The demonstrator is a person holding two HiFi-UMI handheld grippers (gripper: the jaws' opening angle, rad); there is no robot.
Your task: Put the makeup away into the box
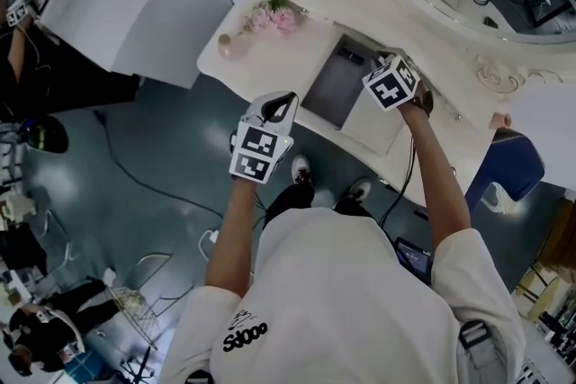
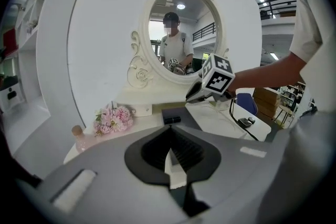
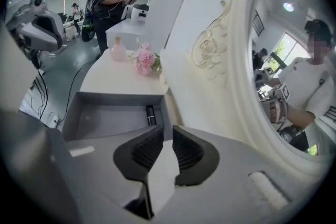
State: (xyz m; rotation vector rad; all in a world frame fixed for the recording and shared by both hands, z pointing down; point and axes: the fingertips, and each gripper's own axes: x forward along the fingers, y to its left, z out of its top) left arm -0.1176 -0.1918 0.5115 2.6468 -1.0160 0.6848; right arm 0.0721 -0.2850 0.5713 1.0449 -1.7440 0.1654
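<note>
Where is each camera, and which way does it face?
Head view: on the head, down at the table; shows torso, left hand-held gripper, right hand-held gripper.
Left gripper view: rides the left one, faces the mirror; its jaws, right arm.
Right gripper view: rides the right one, faces into the box; its jaws.
Both gripper views share the flowers.

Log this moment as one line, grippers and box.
left gripper: shut, empty | right gripper: slightly open, empty, by grey box | grey box: open, black tube inside
</note>
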